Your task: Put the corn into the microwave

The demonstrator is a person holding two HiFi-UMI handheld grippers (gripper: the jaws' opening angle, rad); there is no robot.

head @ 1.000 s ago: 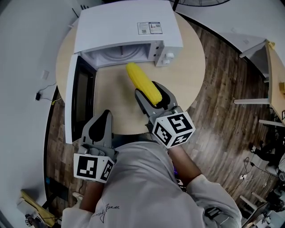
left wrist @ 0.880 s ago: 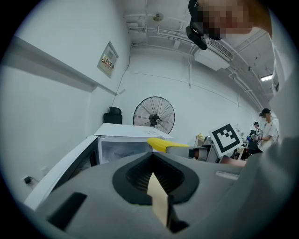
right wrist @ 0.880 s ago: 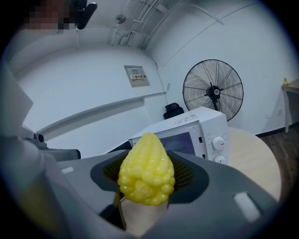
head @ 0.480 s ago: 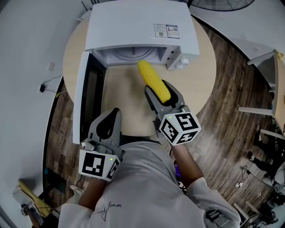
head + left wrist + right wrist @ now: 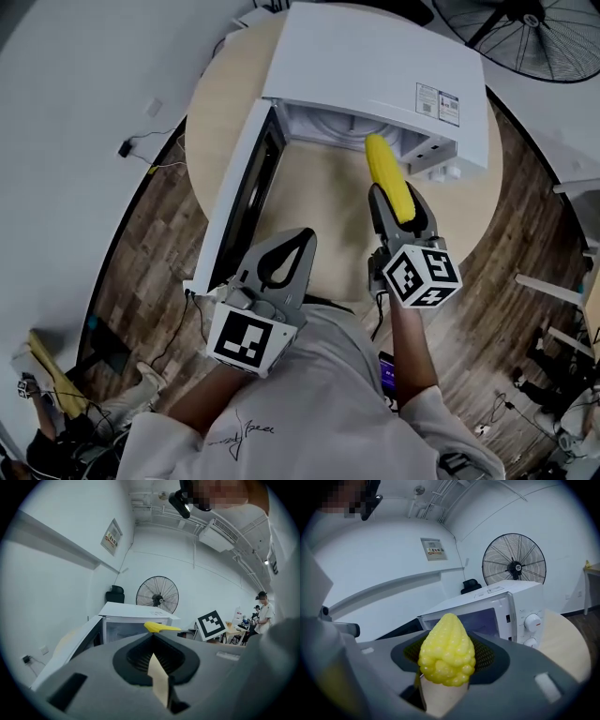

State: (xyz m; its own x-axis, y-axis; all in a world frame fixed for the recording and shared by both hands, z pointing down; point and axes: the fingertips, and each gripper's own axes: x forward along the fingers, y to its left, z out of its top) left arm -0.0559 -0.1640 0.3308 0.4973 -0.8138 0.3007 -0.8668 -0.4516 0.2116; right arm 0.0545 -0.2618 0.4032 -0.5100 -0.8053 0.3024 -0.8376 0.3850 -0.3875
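Observation:
A yellow corn cob (image 5: 384, 176) is held lengthwise in my right gripper (image 5: 395, 199), which is shut on it. Its far tip sits right at the mouth of the white microwave (image 5: 375, 66) on the round table (image 5: 319, 187). The microwave door (image 5: 239, 202) hangs wide open to the left. In the right gripper view the corn (image 5: 446, 658) fills the jaws, with the microwave (image 5: 487, 603) just ahead. My left gripper (image 5: 302, 236) is shut and empty, near the table's front edge beside the door. The left gripper view shows the corn (image 5: 159, 627) in front of the microwave (image 5: 136, 611).
A standing fan (image 5: 548, 37) is behind the microwave at the right. Dark wood floor surrounds the table, with cables (image 5: 141, 155) on the left. A person (image 5: 263, 611) stands far off at the right by a desk.
My right gripper has carried the corn forward, up to the microwave's opening. My left gripper has shifted a little forward alongside the open door.

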